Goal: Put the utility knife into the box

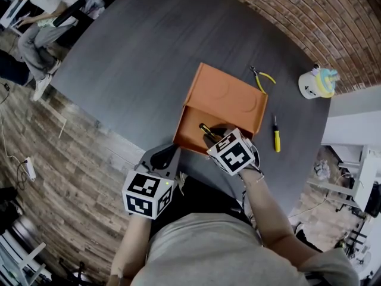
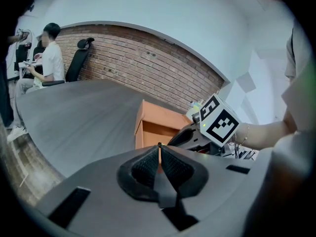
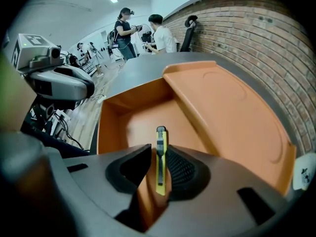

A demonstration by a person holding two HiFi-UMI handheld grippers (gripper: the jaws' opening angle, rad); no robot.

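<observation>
The slim yellow-and-black utility knife [image 3: 160,162] stands on end between the jaws of the right gripper [image 3: 159,149]. The jaws are released: the knife leans on one pad, with a gap at the other. It hangs over the orange rectangular box [image 3: 106,127], whose tray shows nothing else and whose lid lies back toward 12 o'clock. The knife could tip and catch the 6 o'clock wall, then drop onto the dark round table [image 1: 137,58]. At 7 o'clock of the box, the left gripper [image 2: 159,154] is clenched and empty.
</observation>
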